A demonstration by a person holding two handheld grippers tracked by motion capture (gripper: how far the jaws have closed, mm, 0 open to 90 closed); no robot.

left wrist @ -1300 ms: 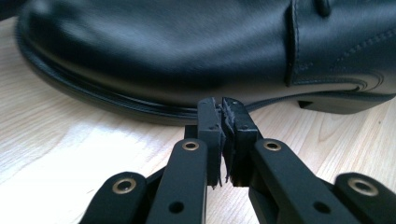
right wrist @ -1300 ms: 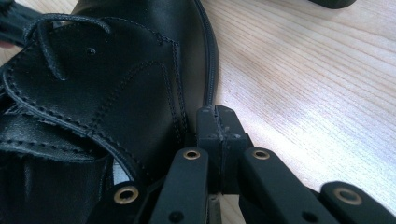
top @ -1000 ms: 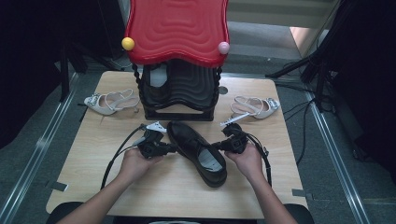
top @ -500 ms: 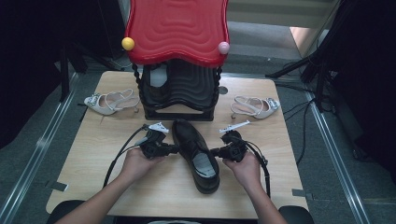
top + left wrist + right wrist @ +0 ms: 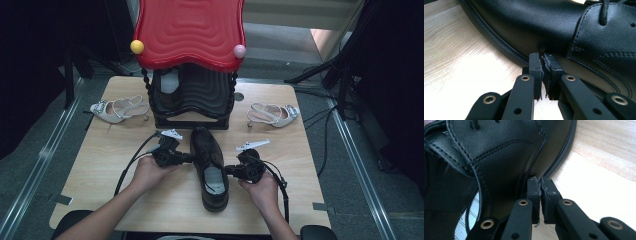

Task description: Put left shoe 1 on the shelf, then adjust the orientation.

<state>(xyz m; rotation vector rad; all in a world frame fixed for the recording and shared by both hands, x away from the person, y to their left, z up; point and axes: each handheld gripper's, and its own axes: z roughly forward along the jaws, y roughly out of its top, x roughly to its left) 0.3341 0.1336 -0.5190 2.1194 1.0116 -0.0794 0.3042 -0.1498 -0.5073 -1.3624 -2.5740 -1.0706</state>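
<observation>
Left gripper: jaws nearly closed, nothing pinched; tips are pressed against the left side of the black shoe.
Right gripper: jaws have just been opening slightly, a thin gap is seen, nothing between; tips are set against the shoe's right side.
Black shoe: laid on the wooden table, toe towards the rack, between both grippers.

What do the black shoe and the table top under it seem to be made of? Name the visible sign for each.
The black shoe looks like smooth leather with a soft sheen: stitched seams, a crease where the jaws press, and a ribbed welt along the sole. It could be imitation leather. The table top looks like pale wood or wood-look laminate with a matt finish, going by its grain lines.
</observation>
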